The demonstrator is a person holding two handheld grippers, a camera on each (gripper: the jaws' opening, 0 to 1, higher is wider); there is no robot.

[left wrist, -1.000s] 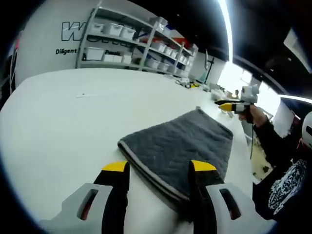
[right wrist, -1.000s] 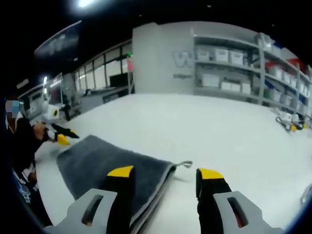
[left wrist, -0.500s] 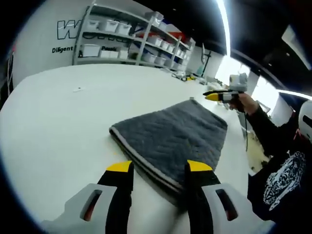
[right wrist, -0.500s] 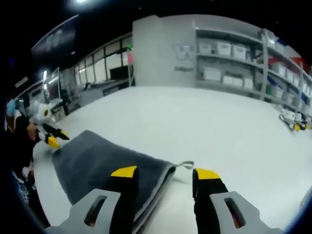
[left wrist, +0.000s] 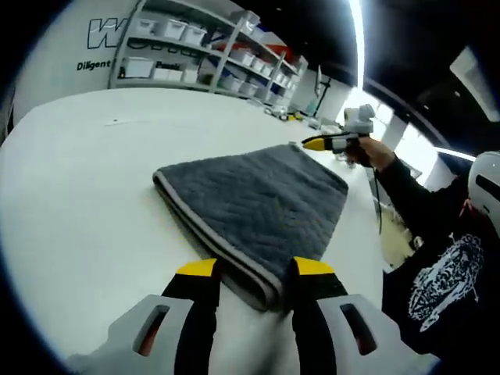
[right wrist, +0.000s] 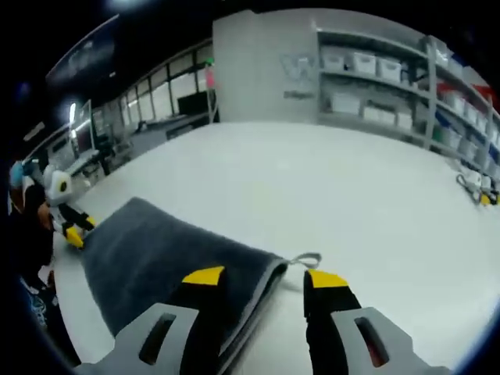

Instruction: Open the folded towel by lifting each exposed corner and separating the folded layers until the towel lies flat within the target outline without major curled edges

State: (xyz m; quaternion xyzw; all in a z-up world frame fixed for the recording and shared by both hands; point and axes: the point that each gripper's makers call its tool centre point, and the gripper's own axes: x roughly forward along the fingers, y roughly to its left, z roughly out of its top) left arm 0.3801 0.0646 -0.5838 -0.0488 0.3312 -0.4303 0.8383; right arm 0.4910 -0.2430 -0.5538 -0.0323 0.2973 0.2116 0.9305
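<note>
Left gripper view shows the gray towel folded on the white table, nothing opened yet, with my left claw and right claw spread around its corners.

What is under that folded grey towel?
The grey towel lies on a plain white table. Its stacked folded layers show at the pale-trimmed edge. Whether anything, such as an outline, lies beneath cannot be seen, since the towel covers it.
</note>
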